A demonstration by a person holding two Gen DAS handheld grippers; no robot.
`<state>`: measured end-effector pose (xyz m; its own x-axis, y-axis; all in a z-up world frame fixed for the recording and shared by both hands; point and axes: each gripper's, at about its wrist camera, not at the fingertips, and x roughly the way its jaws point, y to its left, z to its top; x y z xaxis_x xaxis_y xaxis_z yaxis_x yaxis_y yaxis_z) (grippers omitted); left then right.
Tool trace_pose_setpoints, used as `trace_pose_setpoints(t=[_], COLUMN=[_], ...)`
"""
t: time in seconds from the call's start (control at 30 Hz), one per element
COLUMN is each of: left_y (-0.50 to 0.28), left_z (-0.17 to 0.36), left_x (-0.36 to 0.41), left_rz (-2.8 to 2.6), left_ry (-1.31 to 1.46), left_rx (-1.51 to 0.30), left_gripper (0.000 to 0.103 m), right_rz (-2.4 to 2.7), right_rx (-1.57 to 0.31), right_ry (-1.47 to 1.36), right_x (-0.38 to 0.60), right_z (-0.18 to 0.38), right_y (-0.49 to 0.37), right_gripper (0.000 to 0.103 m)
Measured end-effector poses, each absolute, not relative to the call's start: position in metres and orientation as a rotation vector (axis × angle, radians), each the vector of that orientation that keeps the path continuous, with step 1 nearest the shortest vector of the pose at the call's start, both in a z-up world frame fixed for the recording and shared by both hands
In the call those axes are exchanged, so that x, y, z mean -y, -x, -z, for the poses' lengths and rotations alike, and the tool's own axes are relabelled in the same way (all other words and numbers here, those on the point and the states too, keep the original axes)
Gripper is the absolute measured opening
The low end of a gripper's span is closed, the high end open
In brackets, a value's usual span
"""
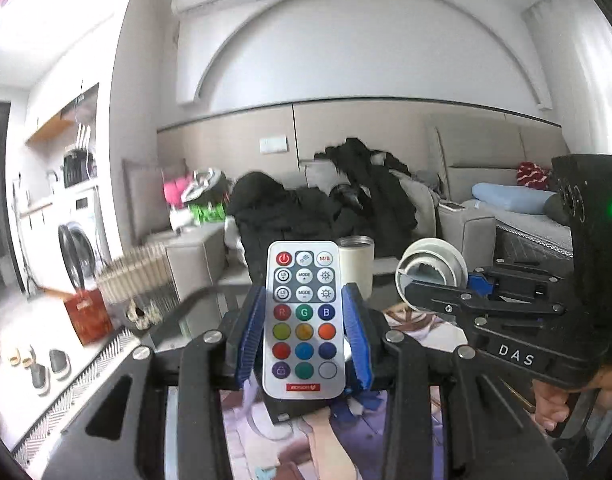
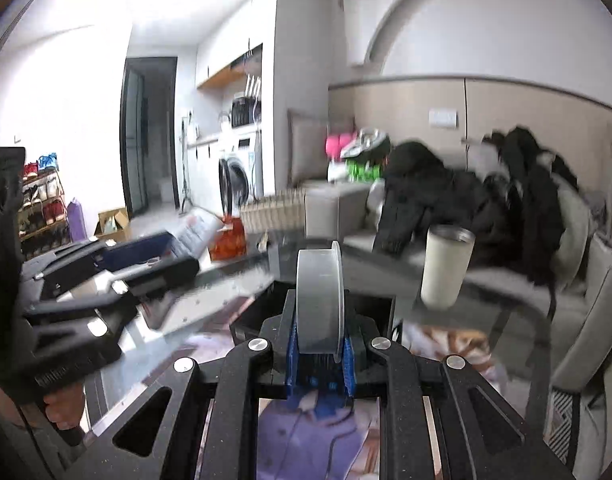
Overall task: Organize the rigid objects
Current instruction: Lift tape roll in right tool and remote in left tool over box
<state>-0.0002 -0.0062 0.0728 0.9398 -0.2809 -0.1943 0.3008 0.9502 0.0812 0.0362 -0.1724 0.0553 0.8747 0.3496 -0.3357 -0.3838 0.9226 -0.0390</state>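
Observation:
My left gripper [image 1: 305,336] is shut on a white remote control [image 1: 303,320] with coloured buttons, held upright above the glass table [image 1: 209,312]. My right gripper [image 2: 320,354] is shut on a grey tape roll [image 2: 320,300], held on edge. In the left wrist view the right gripper [image 1: 434,292] sits to the right, holding that roll [image 1: 432,270]. In the right wrist view the left gripper [image 2: 117,276] shows at the left with the remote [image 2: 193,236] blurred.
A white tumbler [image 1: 358,266] with a metal rim stands on the table, also in the right wrist view [image 2: 446,266]. A wooden rack [image 1: 135,276] and a red box [image 1: 87,316] are at the table's left. A sofa with dark clothes [image 1: 306,208] lies behind.

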Motion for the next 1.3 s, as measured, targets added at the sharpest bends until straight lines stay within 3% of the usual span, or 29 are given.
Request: trace_pose_setpoints(t=[0.37, 0.93, 1.3], left_y=[-0.039, -0.106, -0.153], left_z=[-0.063, -0.082, -0.055], left_x=[-0.002, -0.002, 0.008], left_rz=[0.300, 0.231, 0.238], left_ry=[-0.064, 0.031, 0.049], left_rx=[-0.298, -0.264, -0.455], left_gripper=[0.038, 0.038, 0.038], right_rz=[-0.366, -0.315, -0.253], right_rx=[-0.345, -0.320, -0.496], right_ry=[0.098, 0.071, 0.070], right_x=[0.169, 0.145, 0.150], right_z=[-0.060, -0.080, -0.052], right_y=[-0.040, -0.120, -0.178], right_gripper=[0.017, 0.017, 0.017])
